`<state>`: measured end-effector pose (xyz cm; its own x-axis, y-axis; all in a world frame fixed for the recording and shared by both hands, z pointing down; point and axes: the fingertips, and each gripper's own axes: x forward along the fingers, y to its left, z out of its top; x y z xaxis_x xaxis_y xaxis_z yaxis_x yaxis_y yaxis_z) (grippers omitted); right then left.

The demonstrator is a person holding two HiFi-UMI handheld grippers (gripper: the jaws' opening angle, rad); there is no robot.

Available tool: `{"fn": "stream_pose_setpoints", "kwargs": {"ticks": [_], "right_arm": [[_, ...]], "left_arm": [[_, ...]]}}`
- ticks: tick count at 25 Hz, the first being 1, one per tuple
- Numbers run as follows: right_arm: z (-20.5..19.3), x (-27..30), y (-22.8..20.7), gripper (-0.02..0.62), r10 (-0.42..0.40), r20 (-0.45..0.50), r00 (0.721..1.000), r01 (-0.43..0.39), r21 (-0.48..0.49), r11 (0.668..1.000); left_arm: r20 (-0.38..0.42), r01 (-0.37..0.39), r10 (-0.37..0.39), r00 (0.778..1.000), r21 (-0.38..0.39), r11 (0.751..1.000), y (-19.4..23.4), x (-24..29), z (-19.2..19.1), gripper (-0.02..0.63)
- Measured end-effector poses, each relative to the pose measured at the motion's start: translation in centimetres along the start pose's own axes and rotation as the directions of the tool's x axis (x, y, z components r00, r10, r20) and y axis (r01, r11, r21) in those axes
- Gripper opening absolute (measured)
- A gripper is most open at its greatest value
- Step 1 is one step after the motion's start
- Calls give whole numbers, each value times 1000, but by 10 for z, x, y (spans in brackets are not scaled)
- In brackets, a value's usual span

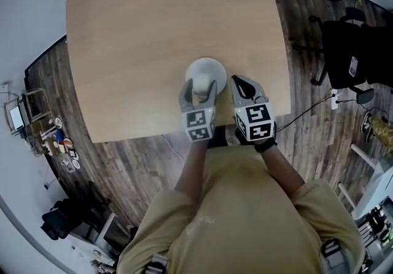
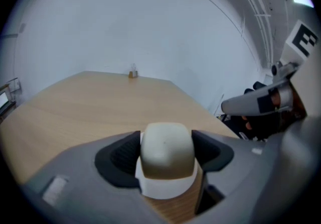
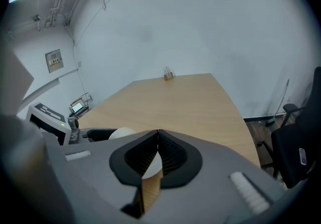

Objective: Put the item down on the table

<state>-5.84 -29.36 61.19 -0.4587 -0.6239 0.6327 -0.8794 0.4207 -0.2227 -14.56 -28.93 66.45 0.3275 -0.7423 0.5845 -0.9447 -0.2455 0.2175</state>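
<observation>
The left tongs (image 1: 199, 90) are clenched on the beige knob (image 2: 166, 145) of a white round item (image 1: 206, 70), a lid or a dish by its look. It sits over the pale wooden worktop (image 1: 153, 33) close to the near edge, toward the near right corner; whether it touches the wood cannot be told. Just beside it, the right tongs (image 1: 245, 86) are clenched tight with nothing between them. Each carries a cube with black-and-white square markers. A small brownish holder (image 3: 168, 74) stands at the worktop's far edge. Beyond are a white wall (image 3: 200, 27), dark plank floor (image 1: 129, 162) and a black office chair (image 1: 350, 51).
</observation>
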Motion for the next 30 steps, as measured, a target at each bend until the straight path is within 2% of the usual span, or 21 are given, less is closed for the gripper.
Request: {"fn": "stream_pose_setpoints", "kwargs": {"ticks": [6, 13, 22, 25, 30], "right_arm": [[-10, 9, -10, 7, -27, -30, 999, 28, 17, 999], [-12, 10, -18, 6, -53, -43, 998, 54, 34, 998], [-15, 1, -26, 6, -43, -35, 998, 44, 25, 999], [-13, -6, -27, 6, -37, -24, 999, 37, 18, 999], [-2, -24, -21, 6, -7, 16, 1000, 7, -9, 1000]], "left_arm": [[-69, 20, -17, 997, 40, 999, 5, 30, -21, 316], [-78, 59, -47, 996, 161, 985, -5, 44, -19, 315], [-180, 40, -10, 984, 165, 985, -5, 51, -60, 318], [-166, 26, 2, 986, 168, 985, -8, 49, -54, 318], [-88, -4, 18, 996, 152, 988, -16, 32, -25, 331]]}}
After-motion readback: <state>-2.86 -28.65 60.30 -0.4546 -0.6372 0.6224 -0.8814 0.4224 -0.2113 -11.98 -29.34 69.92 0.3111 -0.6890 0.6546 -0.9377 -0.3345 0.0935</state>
